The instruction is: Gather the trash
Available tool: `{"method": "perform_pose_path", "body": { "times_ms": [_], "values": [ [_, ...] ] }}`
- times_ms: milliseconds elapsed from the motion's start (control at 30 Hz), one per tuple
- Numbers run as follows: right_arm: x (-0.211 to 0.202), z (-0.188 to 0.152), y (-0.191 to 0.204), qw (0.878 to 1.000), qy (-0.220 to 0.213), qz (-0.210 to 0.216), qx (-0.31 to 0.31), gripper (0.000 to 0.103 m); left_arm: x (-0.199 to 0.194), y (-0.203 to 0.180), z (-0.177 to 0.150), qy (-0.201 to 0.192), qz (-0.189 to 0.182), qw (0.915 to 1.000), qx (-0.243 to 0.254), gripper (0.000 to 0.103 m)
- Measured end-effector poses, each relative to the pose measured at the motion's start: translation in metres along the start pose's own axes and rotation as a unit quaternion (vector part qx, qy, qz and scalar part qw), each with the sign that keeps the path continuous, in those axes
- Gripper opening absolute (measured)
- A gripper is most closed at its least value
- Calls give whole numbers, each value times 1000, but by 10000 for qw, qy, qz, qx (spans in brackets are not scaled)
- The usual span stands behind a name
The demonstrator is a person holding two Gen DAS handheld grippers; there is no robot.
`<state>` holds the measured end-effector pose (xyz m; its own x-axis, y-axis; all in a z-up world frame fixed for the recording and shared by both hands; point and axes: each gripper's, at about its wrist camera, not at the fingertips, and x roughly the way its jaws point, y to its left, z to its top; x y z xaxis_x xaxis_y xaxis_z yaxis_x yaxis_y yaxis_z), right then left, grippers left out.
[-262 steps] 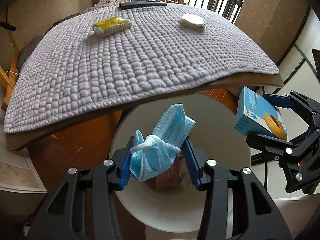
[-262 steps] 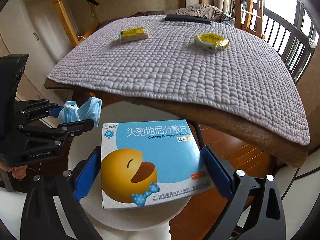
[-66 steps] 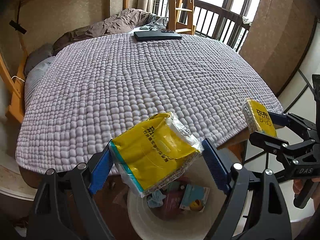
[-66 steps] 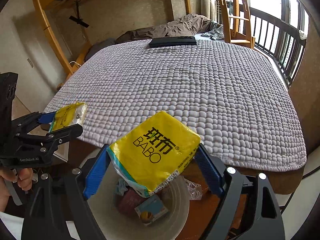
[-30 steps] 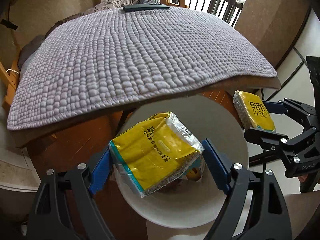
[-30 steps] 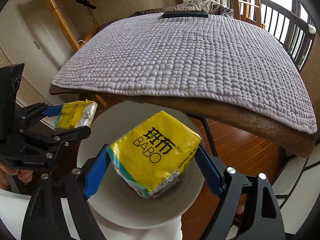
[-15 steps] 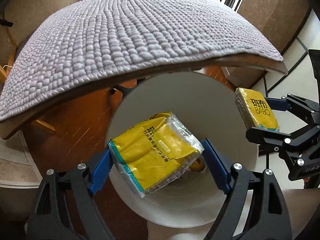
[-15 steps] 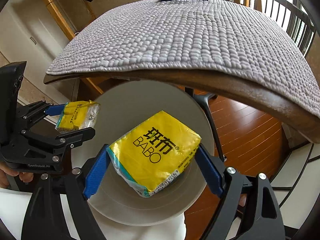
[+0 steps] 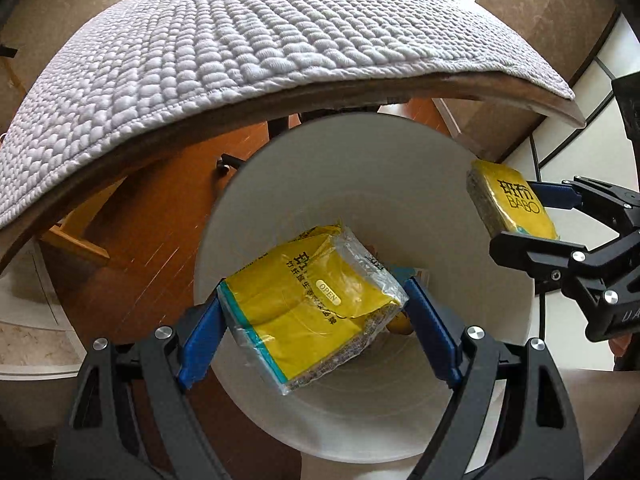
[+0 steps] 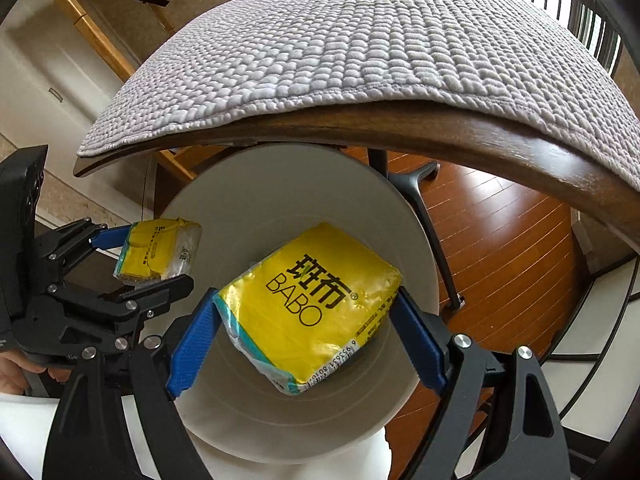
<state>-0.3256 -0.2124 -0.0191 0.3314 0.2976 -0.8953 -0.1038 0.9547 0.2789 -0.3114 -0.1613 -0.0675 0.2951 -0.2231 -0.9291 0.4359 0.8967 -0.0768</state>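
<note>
Both claws clamped: left claw (image 9: pixel 314 320) on opened tissue pack (image 9: pixel 312 304); right claw (image 10: pixel 304 320) on BABO pack (image 10: pixel 308 304); bin (image 9: pixel 460 184) is positioned directly below both.

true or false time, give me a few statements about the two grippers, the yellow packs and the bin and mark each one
1. The left gripper is shut on a yellow tissue pack. True.
2. The right gripper is empty. False: it is shut on a yellow BABO pack.
3. Both packs hang over the mouth of the white bin. True.
4. The bin stands on top of the quilted grey cover. False: it stands on the floor, below the edge of the covered table.
5. The left gripper's pack already lies loose at the bottom of the bin. False: it is clamped between the blue pads.
</note>
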Motion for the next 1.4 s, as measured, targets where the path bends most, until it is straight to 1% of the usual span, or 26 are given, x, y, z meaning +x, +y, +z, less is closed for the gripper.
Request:
{"method": "perform_pose_path", "body": {
  "times_ms": [167,200,233,300,400,600,700,733,800,1167,1267,1400],
  "values": [
    [6,1,-4,10000,30,47,33,83,13,-5,-1,25,-11,10000,37,87],
    [8,1,-3,10000,40,57,28,85,14,-6,0,30,-1,10000,49,88],
    [9,1,-3,9999,65,87,15,90,16,-6,1,45,31,10000,58,89],
    [15,2,0,10000,15,55,34,95,22,-8,5,63,102,9999,37,93],
    [15,9,-4,9999,-27,62,112,96,26,-4,6,87,16,10000,-6,94],
    [13,17,-12,9999,-54,52,156,96,26,-4,4,70,30,10000,54,96],
    [12,22,-15,9998,-74,36,162,96,18,-2,6,59,23,10000,75,96],
    [4,14,-8,9998,-84,36,162,96,19,-2,6,54,15,10000,76,96],
    [0,11,-7,9998,-97,30,173,96,16,-2,8,51,11,10000,80,96],
    [-17,15,-11,9996,-140,53,225,96,1,3,10,16,-17,9999,110,96],
    [-25,16,-11,9995,-159,70,281,96,-11,3,12,-88,-25,9998,167,96],
    [-47,24,-9,9988,-352,127,317,96,-39,4,21,-426,3,9989,214,96]
  ]
}}
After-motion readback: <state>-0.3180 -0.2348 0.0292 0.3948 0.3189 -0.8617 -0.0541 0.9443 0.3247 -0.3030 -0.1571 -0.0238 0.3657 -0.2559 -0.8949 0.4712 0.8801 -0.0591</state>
